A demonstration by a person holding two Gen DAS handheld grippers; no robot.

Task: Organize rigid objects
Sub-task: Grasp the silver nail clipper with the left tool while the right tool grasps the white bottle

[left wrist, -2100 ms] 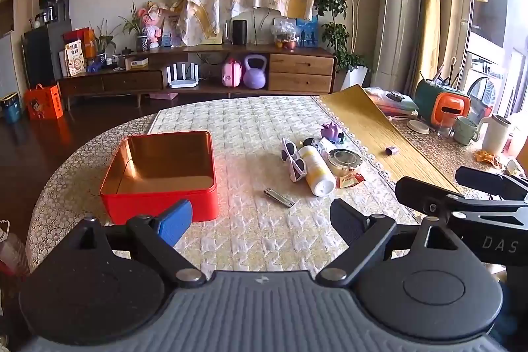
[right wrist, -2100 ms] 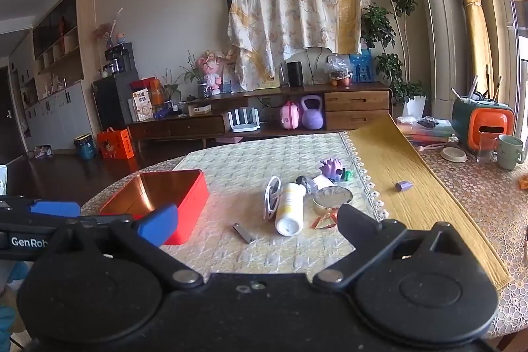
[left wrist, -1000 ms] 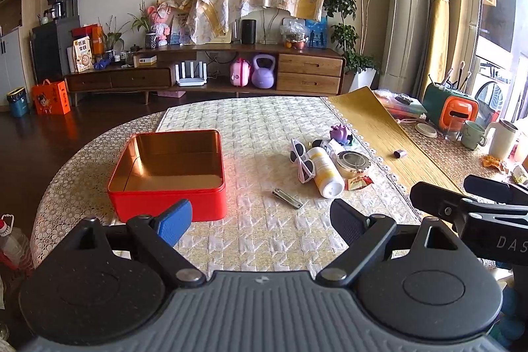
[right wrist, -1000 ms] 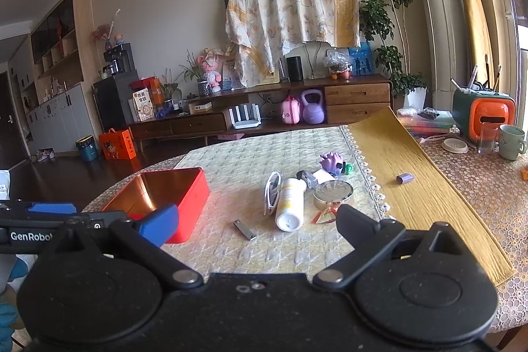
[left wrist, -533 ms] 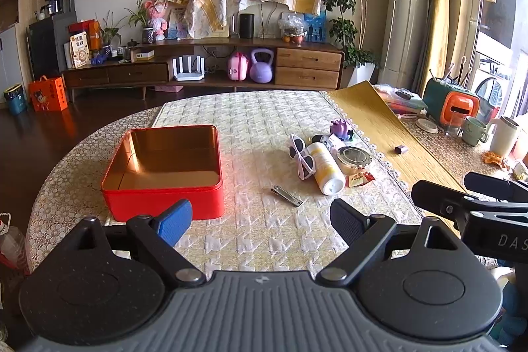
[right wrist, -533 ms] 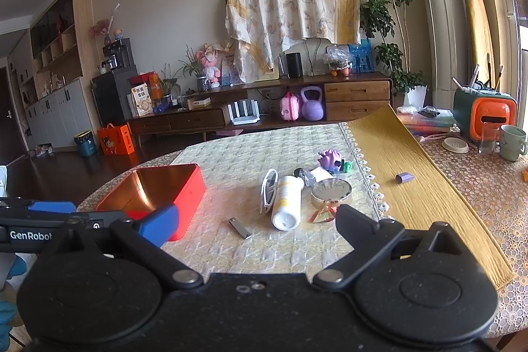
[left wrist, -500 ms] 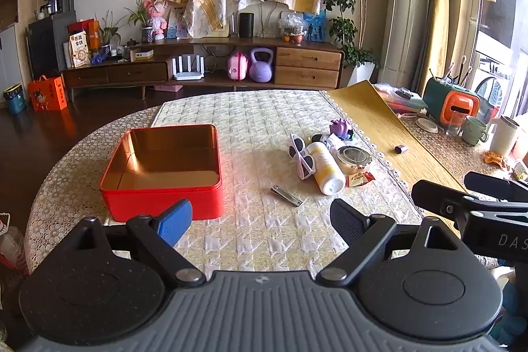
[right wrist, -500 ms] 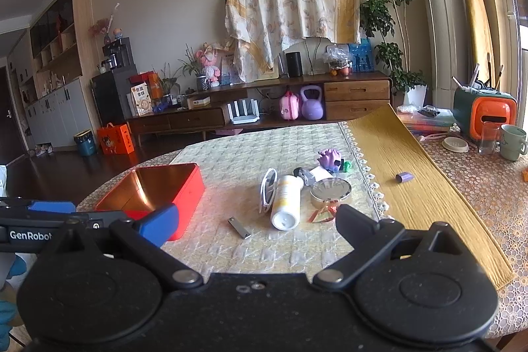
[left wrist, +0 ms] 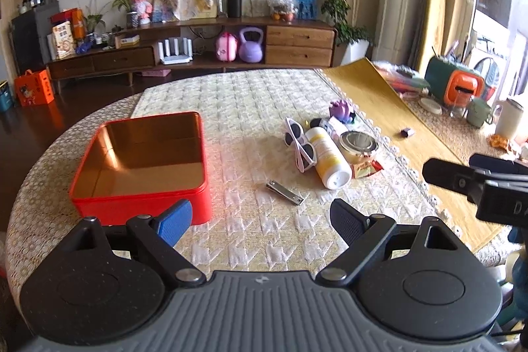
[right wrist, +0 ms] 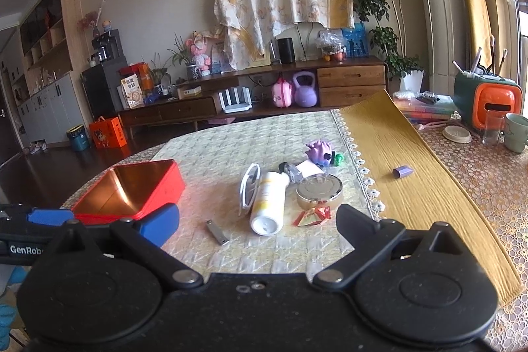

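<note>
Fingers spread wide on both grippers, empty, above the near edge of the desk (left wrist: 237,108).

The left gripper (left wrist: 260,220) has its blue finger (left wrist: 175,221) just in front of the red tin (left wrist: 142,160), which sits open on the quilted cloth at the left; the right gripper (right wrist: 257,225) hangs with nothing between its fingers (right wrist: 354,228). Beyond them a metal nail clipper (left wrist: 284,187) lies alone on the cloth, between the tin and a cluster at the right: a white bottle (left wrist: 328,157) on its side, white sunglasses (left wrist: 298,144) touching it, a round gold tin (right wrist: 319,190), a red wrapper (right wrist: 312,216), and a purple toy (right wrist: 318,151) farthest back. A small dark item behind the bottle is perhaps a cap; it is too blurred to tell. A small purple block (right wrist: 402,171) sits apart on the yellow runner (right wrist: 412,160).
</note>
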